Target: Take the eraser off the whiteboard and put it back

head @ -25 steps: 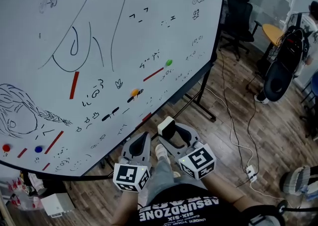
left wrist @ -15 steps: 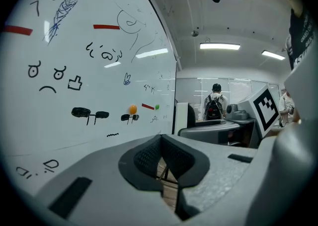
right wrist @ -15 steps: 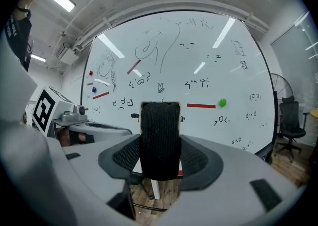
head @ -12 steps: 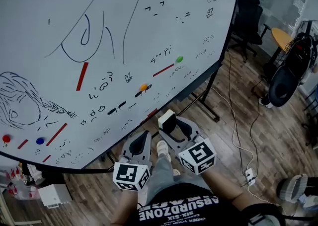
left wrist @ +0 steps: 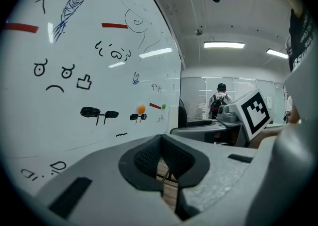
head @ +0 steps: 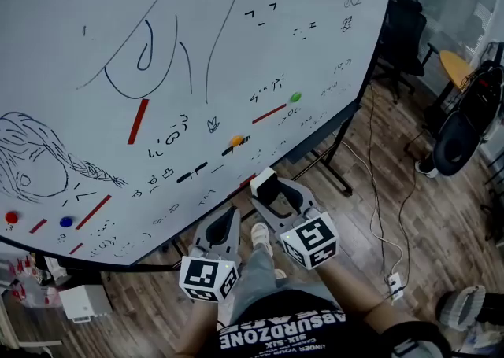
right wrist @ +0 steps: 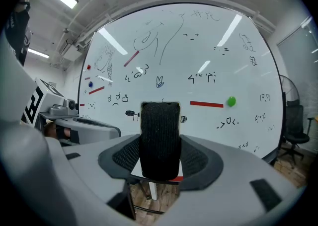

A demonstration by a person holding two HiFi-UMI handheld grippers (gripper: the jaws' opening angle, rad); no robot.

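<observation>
Your right hand-held gripper [right wrist: 160, 163] pinches the eraser [right wrist: 160, 135] (upright, dark felt showing) just off the lower edge of the whiteboard [head: 236, 42]. Your left hand-held gripper [head: 230, 216], jaws pressed together, also hangs clear of the whiteboard.

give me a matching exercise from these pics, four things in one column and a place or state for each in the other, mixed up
1. eraser
2. left gripper
3. green magnet
4. blue magnet

a. on the whiteboard, at the end of a red strip
b. between the right gripper jaws
c. jaws together, empty
d. low on the board's left, beside a red magnet

Pairs: 1-b, 2-c, 3-a, 4-d
</observation>
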